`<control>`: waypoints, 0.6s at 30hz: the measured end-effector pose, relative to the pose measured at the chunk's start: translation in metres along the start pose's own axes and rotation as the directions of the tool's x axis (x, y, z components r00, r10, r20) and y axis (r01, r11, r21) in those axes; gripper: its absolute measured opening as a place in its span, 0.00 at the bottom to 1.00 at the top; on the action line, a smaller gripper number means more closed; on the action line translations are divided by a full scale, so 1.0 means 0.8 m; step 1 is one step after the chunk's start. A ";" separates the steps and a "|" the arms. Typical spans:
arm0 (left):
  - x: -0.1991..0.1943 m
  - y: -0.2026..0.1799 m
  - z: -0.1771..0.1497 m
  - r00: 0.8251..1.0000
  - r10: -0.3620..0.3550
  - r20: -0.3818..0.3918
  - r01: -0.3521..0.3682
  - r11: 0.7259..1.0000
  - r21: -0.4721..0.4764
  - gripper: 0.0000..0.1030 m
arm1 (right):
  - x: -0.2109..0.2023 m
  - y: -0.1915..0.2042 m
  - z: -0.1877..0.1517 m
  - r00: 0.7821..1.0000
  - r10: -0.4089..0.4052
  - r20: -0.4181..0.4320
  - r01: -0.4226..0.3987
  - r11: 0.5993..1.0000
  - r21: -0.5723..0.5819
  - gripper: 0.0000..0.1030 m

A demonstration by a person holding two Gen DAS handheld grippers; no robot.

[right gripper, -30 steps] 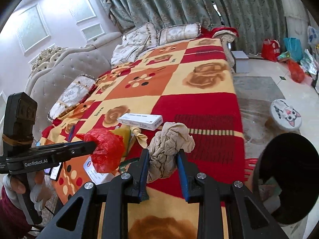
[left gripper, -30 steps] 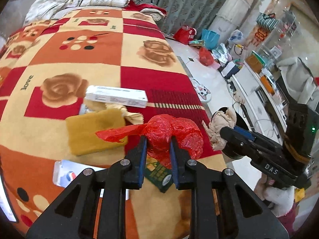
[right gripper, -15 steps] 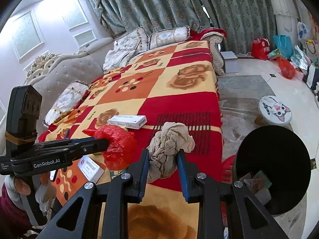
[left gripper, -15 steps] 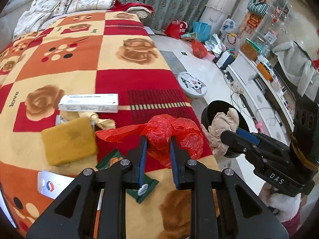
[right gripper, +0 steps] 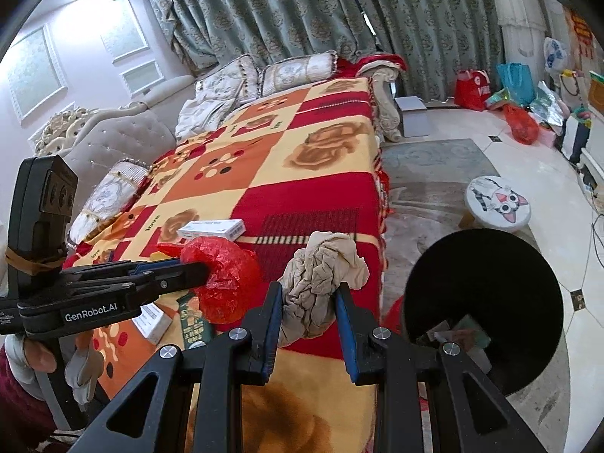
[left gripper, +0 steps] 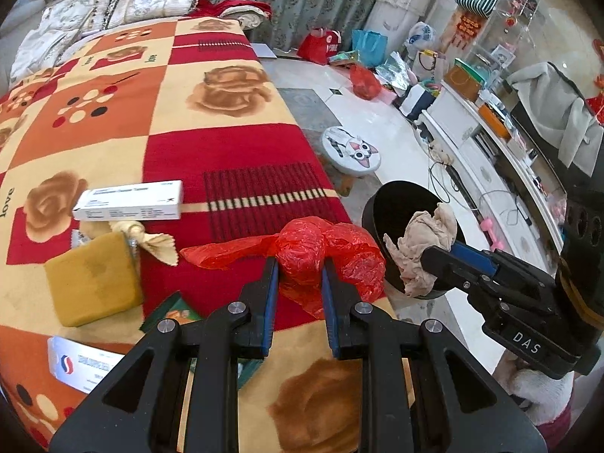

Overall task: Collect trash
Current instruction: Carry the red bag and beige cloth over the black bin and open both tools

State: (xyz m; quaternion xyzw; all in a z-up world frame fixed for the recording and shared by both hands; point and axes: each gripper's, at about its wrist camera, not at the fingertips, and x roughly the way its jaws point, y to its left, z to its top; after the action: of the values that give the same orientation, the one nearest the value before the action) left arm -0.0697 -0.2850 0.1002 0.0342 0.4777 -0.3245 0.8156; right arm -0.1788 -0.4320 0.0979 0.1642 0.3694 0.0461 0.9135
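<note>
My left gripper [left gripper: 299, 268] is shut on a crumpled red plastic bag [left gripper: 321, 249], held above the bed's near edge; the right wrist view shows the same red plastic bag [right gripper: 222, 279] at its left. A wadded beige cloth [right gripper: 321, 283] is clamped in my right gripper [right gripper: 307, 292], which is shut on it. In the left wrist view that beige cloth [left gripper: 422, 241] hangs in front of the black bin's mouth. The black bin [right gripper: 483, 302] stands on the floor beside the bed, to the right of both grippers, with some scraps inside.
On the patterned blanket [left gripper: 211, 151] lie a white carton [left gripper: 130, 205], a yellow sponge block [left gripper: 90, 275], a knotted wrapper [left gripper: 151, 238], a green packet [right gripper: 192, 328] and a white box [left gripper: 87, 366]. A cat-face stool [right gripper: 498, 204] stands on the floor beyond the bin.
Both grippers have carried their loads sideways to the right, off the middle of the bed toward the black bin, which now looms larger. Neither grip has changed.
</note>
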 end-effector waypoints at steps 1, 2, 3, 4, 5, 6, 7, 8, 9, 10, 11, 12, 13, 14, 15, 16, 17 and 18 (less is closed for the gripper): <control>0.003 -0.003 0.002 1.000 -0.002 -0.001 0.002 1.000 0.002 0.19 | -0.001 -0.003 0.000 1.000 -0.006 0.000 0.006 1.000 0.002 0.26; 0.003 -0.005 0.002 1.000 -0.003 -0.002 0.003 1.000 0.004 0.19 | -0.001 -0.006 -0.001 1.000 -0.011 0.001 0.011 1.000 0.005 0.26; 0.006 -0.007 0.003 1.000 -0.005 -0.003 0.005 1.000 0.007 0.19 | -0.003 -0.010 -0.001 1.000 -0.017 0.001 0.017 1.000 0.009 0.26; 0.007 -0.010 0.005 1.000 -0.007 -0.004 0.007 1.000 0.010 0.19 | -0.004 -0.013 -0.001 1.000 -0.023 0.001 0.023 1.000 0.012 0.26; 0.009 -0.012 0.006 1.000 -0.009 -0.005 0.009 1.000 0.013 0.19 | -0.004 -0.016 -0.002 1.000 -0.029 0.000 0.029 0.999 0.014 0.26; 0.010 -0.015 0.007 1.000 -0.011 -0.006 0.011 1.000 0.016 0.19 | -0.005 -0.017 -0.002 0.999 -0.035 0.000 0.035 0.999 0.017 0.26; 0.012 -0.018 0.008 1.000 -0.013 -0.007 0.013 1.000 0.019 0.19 | -0.006 -0.020 -0.002 0.999 -0.040 -0.001 0.040 0.999 0.019 0.26; 0.014 -0.021 0.008 1.000 -0.015 -0.008 0.015 1.000 0.023 0.19 | -0.007 -0.023 -0.003 0.999 -0.044 -0.001 0.044 0.999 0.022 0.26; 0.015 -0.023 0.009 1.000 -0.016 -0.009 0.016 1.000 0.026 0.19 | -0.008 -0.027 -0.003 0.999 -0.048 0.000 0.048 0.998 0.026 0.26; 0.016 -0.026 0.010 1.000 -0.018 -0.011 0.018 0.999 0.029 0.19 | -0.009 -0.030 -0.004 0.999 -0.051 0.000 0.051 0.998 0.030 0.26; 0.018 -0.029 0.010 1.000 -0.018 -0.012 0.019 0.999 0.033 0.19 | -0.010 -0.033 -0.004 0.999 -0.055 0.001 0.055 0.998 0.032 0.26; 0.020 -0.032 0.011 1.000 -0.019 -0.014 0.020 0.999 0.036 0.19 | -0.011 -0.035 -0.004 0.998 -0.062 0.001 0.061 0.998 0.033 0.26; 0.021 -0.034 0.012 1.000 -0.021 -0.016 0.021 0.999 0.039 0.19 | -0.012 -0.038 -0.004 0.998 -0.070 0.001 0.070 0.997 0.033 0.26; 0.023 -0.037 0.012 1.000 -0.023 -0.018 0.024 0.999 0.043 0.19 | -0.012 -0.040 -0.004 0.997 -0.075 0.001 0.075 0.997 0.033 0.26; 0.025 -0.040 0.013 1.000 -0.024 -0.019 0.025 0.999 0.046 0.19 | -0.013 -0.042 -0.005 0.997 -0.080 0.000 0.079 0.996 0.035 0.26; 0.026 -0.042 0.014 0.999 -0.026 -0.020 0.027 0.998 0.048 0.19 | -0.015 -0.046 -0.005 0.996 -0.086 -0.001 0.086 0.996 0.038 0.26; 0.028 -0.043 0.016 0.999 -0.029 -0.020 0.030 0.998 0.052 0.19 | -0.016 -0.048 -0.005 0.996 -0.090 -0.001 0.090 0.995 0.040 0.26; 0.029 -0.046 0.016 0.999 -0.031 -0.021 0.032 0.998 0.053 0.19 | -0.017 -0.051 -0.006 0.995 -0.096 -0.001 0.096 0.995 0.041 0.26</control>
State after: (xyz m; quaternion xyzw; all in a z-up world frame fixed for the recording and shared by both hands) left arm -0.0730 -0.3298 0.0982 0.0518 0.4774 -0.3497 0.8044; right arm -0.1934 -0.4718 0.0906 0.1650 0.3774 -0.0054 0.9112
